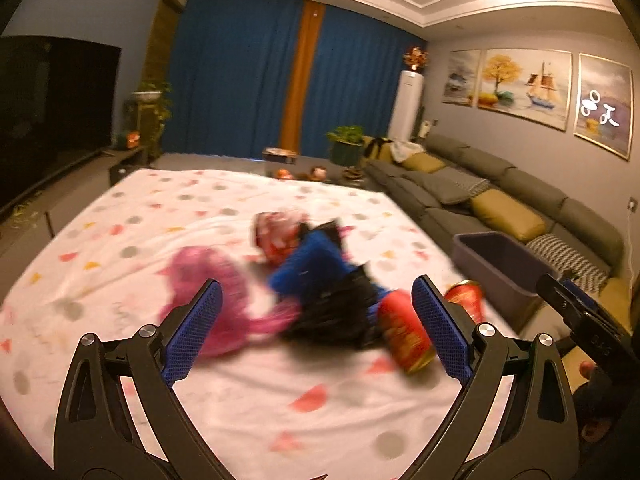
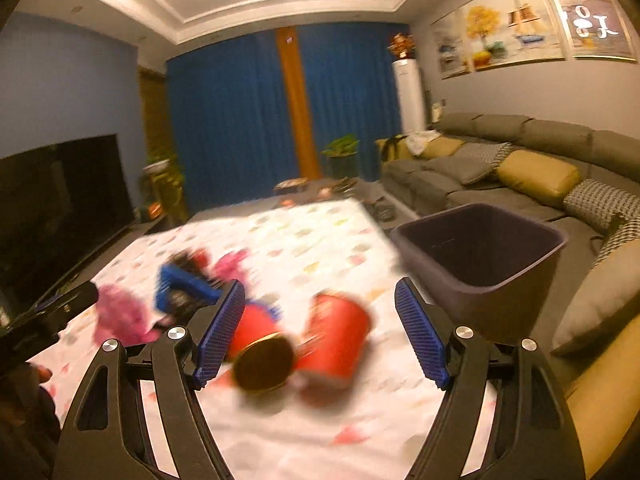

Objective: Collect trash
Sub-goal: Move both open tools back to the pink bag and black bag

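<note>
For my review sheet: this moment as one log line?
left gripper open | right gripper open, over red cans | bin empty | nothing held

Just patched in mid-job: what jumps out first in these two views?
A blurred heap of trash sits mid-table on the spotted cloth: pink wrapper, blue-and-black bag, two red cans lying nearest the right gripper. A dark bin stands at the table's right edge, by the sofa. Both the left gripper and the right are open, holding nothing.
</note>
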